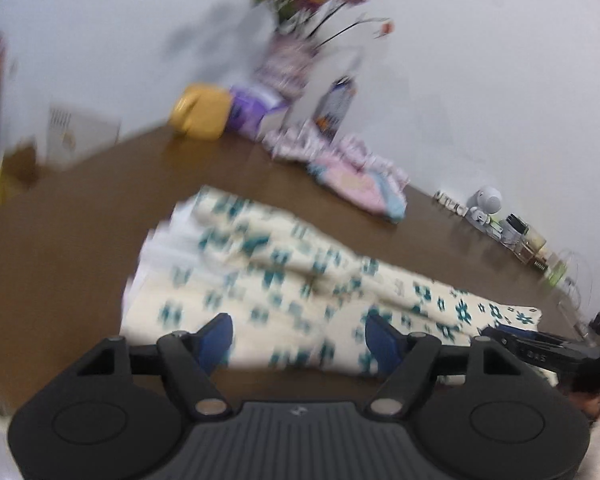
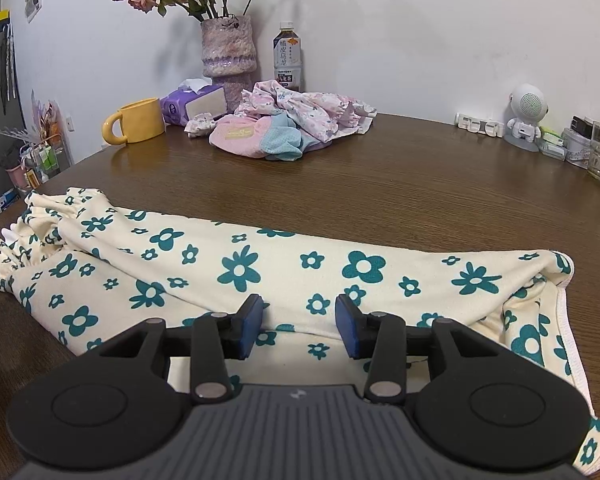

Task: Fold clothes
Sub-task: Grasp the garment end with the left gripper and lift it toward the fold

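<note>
The floral garment, cream with teal flowers, lies lengthwise across the lower half of the right wrist frame on the bench. It appears doubled along its length, gathered cuffs at the left, hem at the lower right. Wrinkles run through its middle.

Right tongs: fingers apart, gripping nothing, poised just over the near edge of the garment at lower centre. Left tongs: fingers spread wide, empty, over the same garment; this view is blurred, so contact cannot be confirmed.

A second heap of pink clothes lies at upper centre, crumpled, beside the vase, mug and bottle.

Judgement: the floral garment is partly folded. Either a further fold is being set up or a completed fold has just been released. Any further fold calls for both tongs to close on one edge layer only.
</note>
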`<control>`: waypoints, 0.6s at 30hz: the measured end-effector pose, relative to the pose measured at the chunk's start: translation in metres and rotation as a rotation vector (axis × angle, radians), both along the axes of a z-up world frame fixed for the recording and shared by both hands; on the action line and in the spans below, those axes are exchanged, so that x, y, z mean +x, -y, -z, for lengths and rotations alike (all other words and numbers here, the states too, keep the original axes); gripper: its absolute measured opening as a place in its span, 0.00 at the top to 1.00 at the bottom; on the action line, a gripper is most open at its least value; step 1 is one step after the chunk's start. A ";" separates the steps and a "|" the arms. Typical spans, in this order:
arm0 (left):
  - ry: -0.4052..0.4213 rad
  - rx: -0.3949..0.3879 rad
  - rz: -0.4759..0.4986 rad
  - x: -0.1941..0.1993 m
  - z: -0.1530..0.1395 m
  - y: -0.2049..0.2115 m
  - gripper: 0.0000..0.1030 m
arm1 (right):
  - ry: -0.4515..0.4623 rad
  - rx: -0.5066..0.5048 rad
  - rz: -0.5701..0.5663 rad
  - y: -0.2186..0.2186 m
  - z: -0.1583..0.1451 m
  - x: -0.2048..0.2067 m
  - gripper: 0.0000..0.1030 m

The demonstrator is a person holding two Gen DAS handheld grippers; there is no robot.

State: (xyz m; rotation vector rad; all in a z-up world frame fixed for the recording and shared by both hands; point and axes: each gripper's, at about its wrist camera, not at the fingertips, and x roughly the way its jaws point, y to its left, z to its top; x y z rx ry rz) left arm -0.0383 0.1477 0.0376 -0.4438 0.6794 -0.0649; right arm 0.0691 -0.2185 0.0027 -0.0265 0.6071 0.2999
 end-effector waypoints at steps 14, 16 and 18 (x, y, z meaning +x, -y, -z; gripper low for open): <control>0.002 -0.211 -0.238 0.075 0.012 -0.047 0.18 | -0.001 0.043 0.147 0.053 0.003 -0.012 0.59; 0.013 -0.211 -0.288 0.089 0.013 -0.053 0.18 | -0.019 0.072 0.153 0.060 0.006 -0.012 0.59; 0.026 -0.212 -0.304 0.098 0.014 -0.057 0.20 | -0.025 0.089 0.155 0.063 0.007 -0.011 0.59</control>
